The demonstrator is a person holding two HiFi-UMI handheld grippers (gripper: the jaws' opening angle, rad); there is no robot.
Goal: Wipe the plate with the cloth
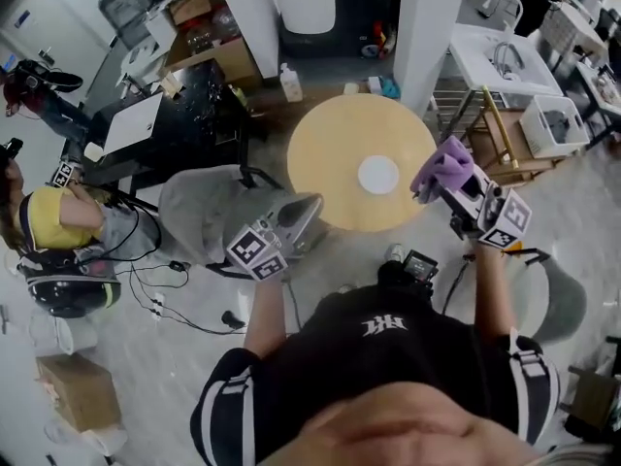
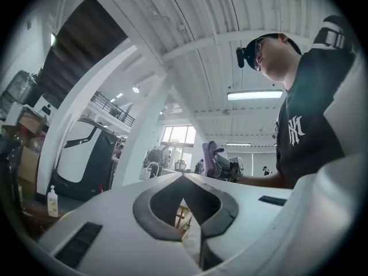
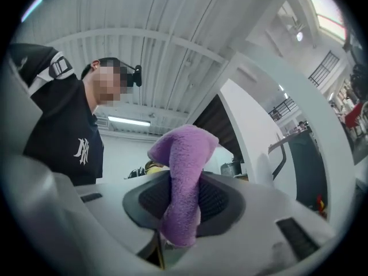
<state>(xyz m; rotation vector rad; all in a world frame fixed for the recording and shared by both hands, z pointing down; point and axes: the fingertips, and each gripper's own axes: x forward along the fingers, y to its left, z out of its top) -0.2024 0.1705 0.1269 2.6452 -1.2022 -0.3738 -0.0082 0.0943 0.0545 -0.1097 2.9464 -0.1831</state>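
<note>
A small white plate [image 1: 377, 175] lies on the round pale wooden table [image 1: 330, 153], right of its middle. My right gripper [image 1: 444, 184] is shut on a purple cloth [image 1: 443, 167], raised off the table's right edge; in the right gripper view the cloth [image 3: 183, 177] stands bunched between the dark pads. My left gripper [image 1: 303, 214] hovers at the table's near left edge, shut with nothing in it. In the left gripper view its jaws [image 2: 185, 206] meet at the tip and the right gripper with the cloth [image 2: 211, 157] shows beyond them.
A grey chair [image 1: 209, 212] stands left of the table. A black desk [image 1: 175, 115] and a seated person [image 1: 58, 221] are farther left. White pillars [image 1: 427, 27], a white sink unit [image 1: 500, 61] and a white crate [image 1: 555, 124] lie beyond and right. Cables trail on the floor.
</note>
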